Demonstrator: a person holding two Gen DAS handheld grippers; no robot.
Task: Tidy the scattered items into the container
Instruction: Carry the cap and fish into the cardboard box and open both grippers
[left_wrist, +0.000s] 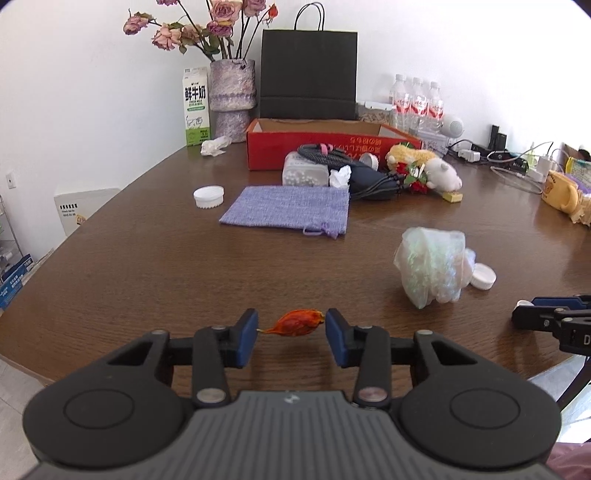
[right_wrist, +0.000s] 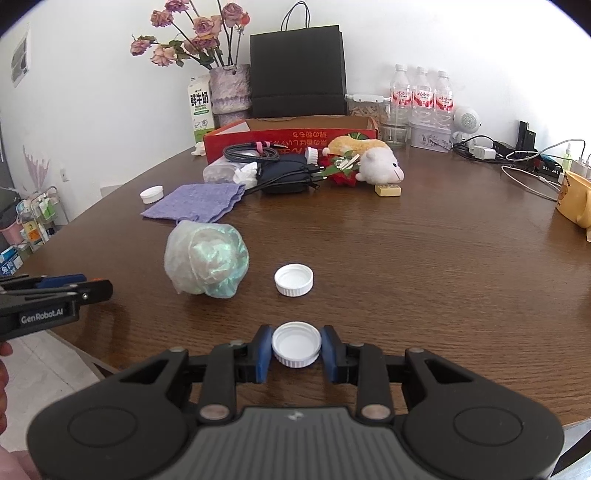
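Observation:
A dried orange-red leaf (left_wrist: 297, 323) spans the gap of my left gripper (left_wrist: 291, 318) low over the brown table (left_wrist: 147, 266), with both blue pads touching its ends. My right gripper (right_wrist: 295, 332) is shut on a white ribbed cap (right_wrist: 295, 343), its pads pressed on either side. A second white cap (right_wrist: 294, 279) lies just ahead, beside a crumpled iridescent plastic bag (right_wrist: 207, 258). The open red cardboard box (left_wrist: 332, 147) stands at the back. In front of it lie a purple pouch (left_wrist: 288, 210), a plush toy (left_wrist: 439, 173) and a black cable bundle (left_wrist: 373, 177).
Behind the box stand a black paper bag (left_wrist: 308, 74), a vase of dried roses (left_wrist: 232, 96), a milk carton (left_wrist: 196, 107) and water bottles (left_wrist: 417, 99). Another white cap (left_wrist: 209, 196) lies left of the pouch. Chargers, cables and a yellow mug (right_wrist: 574, 201) crowd the right side.

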